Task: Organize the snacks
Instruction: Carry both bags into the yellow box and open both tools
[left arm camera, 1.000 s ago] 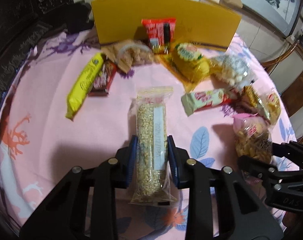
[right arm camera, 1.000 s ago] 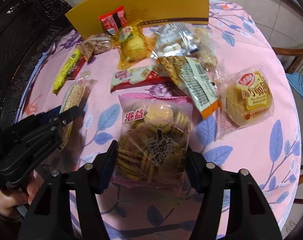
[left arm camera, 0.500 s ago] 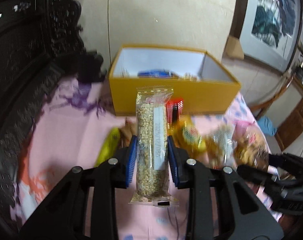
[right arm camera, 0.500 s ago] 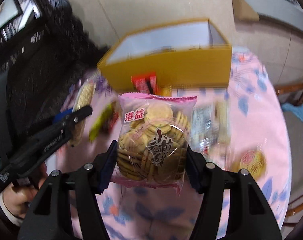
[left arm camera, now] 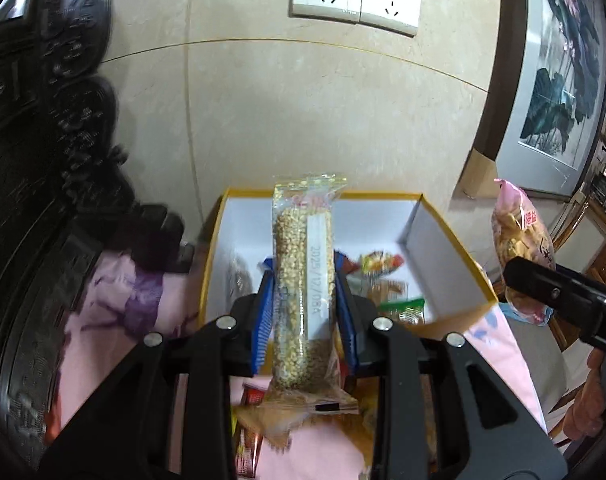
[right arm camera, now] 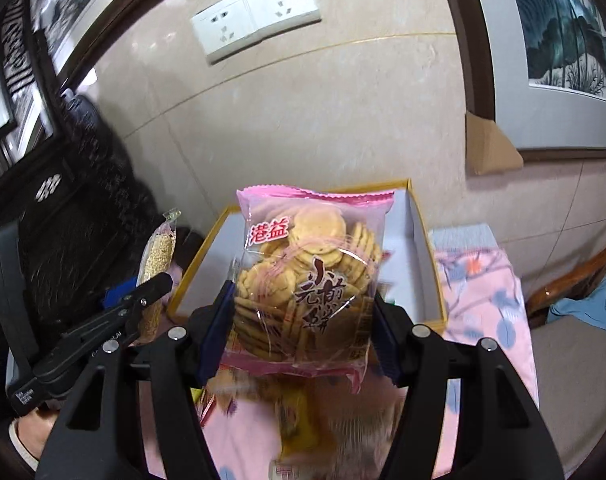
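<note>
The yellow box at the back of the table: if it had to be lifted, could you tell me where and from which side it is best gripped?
Probably the near long wall of the yellow box, taken from above. The box is open-topped with thin upright walls, so tongs can straddle the rim, one finger inside and one outside. Snack packets already lie inside, so keep it level.

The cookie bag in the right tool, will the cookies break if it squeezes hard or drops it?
Probably some would. The cookie bag is thin clear film around loose, thin round cookies, so a hard squeeze from the right tool likely cracks them. It looks light and puffy, with crinkly edges that would flop. Dropped into the box, it should land softly enough.
</note>
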`<state>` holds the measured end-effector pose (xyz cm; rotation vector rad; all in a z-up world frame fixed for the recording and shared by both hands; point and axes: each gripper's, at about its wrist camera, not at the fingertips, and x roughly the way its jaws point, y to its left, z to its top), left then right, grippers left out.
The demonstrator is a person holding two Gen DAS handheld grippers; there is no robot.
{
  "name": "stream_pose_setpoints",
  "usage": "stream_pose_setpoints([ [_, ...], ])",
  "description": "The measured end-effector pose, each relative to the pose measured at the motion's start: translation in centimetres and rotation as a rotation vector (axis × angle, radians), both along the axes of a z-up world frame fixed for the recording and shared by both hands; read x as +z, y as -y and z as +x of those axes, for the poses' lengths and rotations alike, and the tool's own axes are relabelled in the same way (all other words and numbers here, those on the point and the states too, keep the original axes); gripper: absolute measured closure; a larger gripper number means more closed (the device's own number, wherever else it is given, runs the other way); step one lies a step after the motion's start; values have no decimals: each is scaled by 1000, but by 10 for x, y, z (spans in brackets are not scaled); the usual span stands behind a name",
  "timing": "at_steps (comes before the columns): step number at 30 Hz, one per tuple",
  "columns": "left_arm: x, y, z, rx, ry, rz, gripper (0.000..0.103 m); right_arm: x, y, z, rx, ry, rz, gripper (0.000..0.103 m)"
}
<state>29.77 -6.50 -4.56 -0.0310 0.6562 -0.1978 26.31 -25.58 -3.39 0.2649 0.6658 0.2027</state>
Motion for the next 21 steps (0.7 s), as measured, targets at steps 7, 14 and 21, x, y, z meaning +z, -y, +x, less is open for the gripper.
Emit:
stream_pose_setpoints([
  [7,-6,13,44,-2,-19,3,73,-7,5,52,-16,-21,11,40],
  [14,-10,16,65,15,-25,16,44,-15,-1,82,1,-42,7,38],
  [21,5,7,53,46,20,-27,14,-9,4,83,3,-49,19,29],
])
